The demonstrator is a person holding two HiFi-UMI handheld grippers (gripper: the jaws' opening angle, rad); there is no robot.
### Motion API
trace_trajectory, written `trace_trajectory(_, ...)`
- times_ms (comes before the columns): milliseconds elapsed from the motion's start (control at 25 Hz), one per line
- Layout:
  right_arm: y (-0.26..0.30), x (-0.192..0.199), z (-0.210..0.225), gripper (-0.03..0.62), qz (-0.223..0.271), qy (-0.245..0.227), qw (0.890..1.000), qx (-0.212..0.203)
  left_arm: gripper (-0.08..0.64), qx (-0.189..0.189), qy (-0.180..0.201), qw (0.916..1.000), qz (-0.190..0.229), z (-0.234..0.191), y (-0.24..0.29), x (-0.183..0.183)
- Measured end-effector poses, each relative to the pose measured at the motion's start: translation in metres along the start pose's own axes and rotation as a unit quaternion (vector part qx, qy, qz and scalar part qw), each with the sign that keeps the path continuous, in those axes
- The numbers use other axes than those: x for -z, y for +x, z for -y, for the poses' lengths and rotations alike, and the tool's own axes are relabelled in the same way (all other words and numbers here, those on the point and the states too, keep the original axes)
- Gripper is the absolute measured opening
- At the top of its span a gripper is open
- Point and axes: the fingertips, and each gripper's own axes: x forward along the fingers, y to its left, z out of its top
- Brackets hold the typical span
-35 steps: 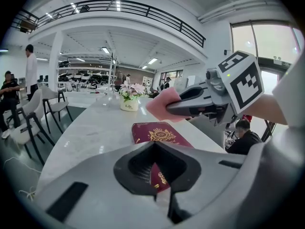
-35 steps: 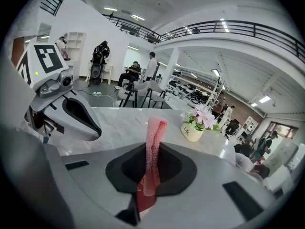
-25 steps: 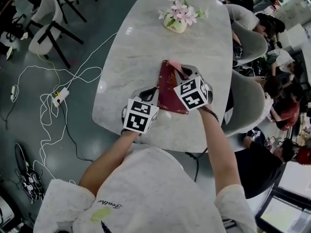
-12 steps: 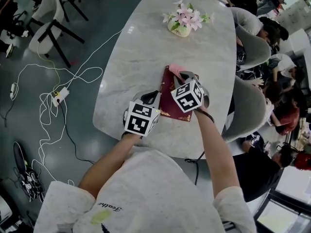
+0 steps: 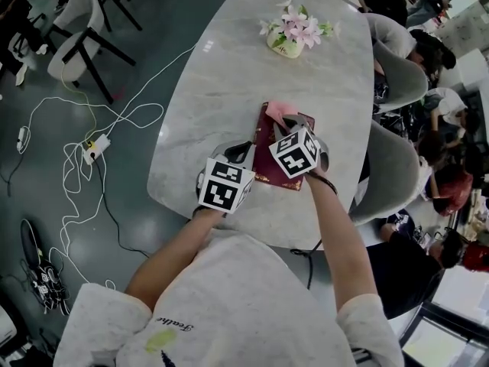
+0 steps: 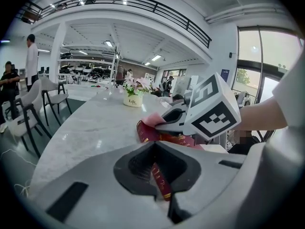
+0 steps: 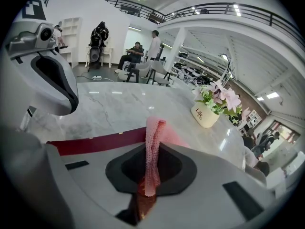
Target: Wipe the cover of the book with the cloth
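A dark red book [image 5: 267, 161] lies on the marble table [image 5: 221, 82]. My left gripper [image 5: 243, 152] is shut on the book's near left edge, and the red edge [image 6: 160, 182] shows between its jaws. My right gripper [image 5: 293, 120] is shut on a pink cloth [image 5: 278, 112] at the book's far end. In the right gripper view the cloth [image 7: 152, 147] stands up out of the jaws above the red cover [image 7: 95, 141]. The left gripper view shows the right gripper [image 6: 177, 120] pressing the cloth [image 6: 153, 119] onto the book [image 6: 159, 137].
A cream pot of pink flowers [image 5: 290, 30] stands at the table's far end. Grey chairs [image 5: 393, 159] and seated people are close on the right. White cables [image 5: 84, 155] trail over the floor at the left, near more chairs [image 5: 76, 40].
The right gripper and cloth have shifted slightly left and nearer over the cover. The left gripper has kept its hold on the book's edge.
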Motion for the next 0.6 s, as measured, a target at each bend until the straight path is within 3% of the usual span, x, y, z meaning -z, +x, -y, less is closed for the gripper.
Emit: trace_trajectory(600, -0.006, 0.002, -0.011, 0.021, 0.006, 0.007, 1.0, -0.005, 0.006, -0.016, -0.001, 0.9998, 0.009, 0.001, -0.014, 0.003)
